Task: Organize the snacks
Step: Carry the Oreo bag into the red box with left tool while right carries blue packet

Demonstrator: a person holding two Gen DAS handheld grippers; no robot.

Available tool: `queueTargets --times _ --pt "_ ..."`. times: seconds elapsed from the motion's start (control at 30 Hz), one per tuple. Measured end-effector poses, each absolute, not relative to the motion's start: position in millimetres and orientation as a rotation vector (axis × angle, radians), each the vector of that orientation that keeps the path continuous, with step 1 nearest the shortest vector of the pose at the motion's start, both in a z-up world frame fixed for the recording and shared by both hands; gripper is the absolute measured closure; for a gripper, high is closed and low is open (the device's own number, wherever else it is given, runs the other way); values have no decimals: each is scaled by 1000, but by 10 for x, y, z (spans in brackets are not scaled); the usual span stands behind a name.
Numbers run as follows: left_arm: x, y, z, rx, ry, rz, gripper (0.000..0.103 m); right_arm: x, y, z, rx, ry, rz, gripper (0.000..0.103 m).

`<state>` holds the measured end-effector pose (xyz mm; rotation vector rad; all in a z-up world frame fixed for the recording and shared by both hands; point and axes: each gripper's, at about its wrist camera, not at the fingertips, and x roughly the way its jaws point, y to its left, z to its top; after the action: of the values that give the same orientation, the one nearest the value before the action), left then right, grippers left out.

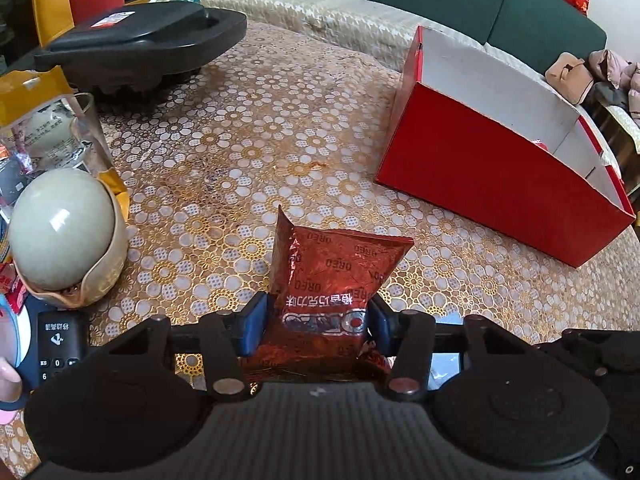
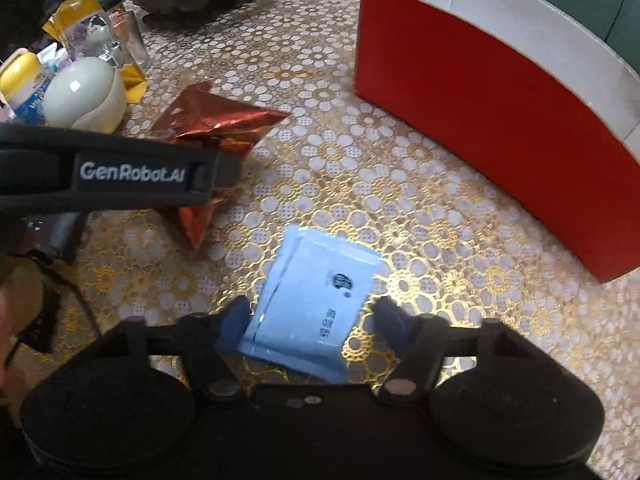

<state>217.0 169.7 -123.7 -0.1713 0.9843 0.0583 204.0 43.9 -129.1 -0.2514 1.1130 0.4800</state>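
Standing open on the floral table (image 1: 248, 128), the red box (image 1: 492, 168) shows mostly bare white walls, with only a scrap of red low inside, so the sorting looks barely begun. Left of the box, the left gripper (image 1: 316, 324) is clamped on a red Oreo packet (image 1: 332, 276). Nearer the box's front wall, the right gripper (image 2: 312, 320) straddles a pale blue sachet (image 2: 316, 296); whether its fingers pinch it cannot be told. Both snacks remain outside the box

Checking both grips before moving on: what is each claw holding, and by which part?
Left claw: crinkled red foil Oreo packet, lower end. Right claw: nothing clamped, open around pale blue flat sachet.
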Motion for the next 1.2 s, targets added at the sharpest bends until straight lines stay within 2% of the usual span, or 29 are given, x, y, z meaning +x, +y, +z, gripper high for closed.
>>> queueTargets --times 0.03,0.07,0.27,0.6,1.2 --pt "2164 1699 -1236 -174 985 59 51 2048 439 -1293 -255 1111 476 56" --pt "2160 1702 -1233 -176 985 60 51 2052 420 -1291 -246 1115 479 56" --pt "2106 1645 -1174 -168 983 68 51 2035 293 -1209 -202 1108 468 56" --pt "2001 1393 -759 -153 937 52 51 1936 -233 -694 -100 1001 468 56" --pt "2244 340 65 53 814 -25 51 2174 -1341 87 16 798 408 56"
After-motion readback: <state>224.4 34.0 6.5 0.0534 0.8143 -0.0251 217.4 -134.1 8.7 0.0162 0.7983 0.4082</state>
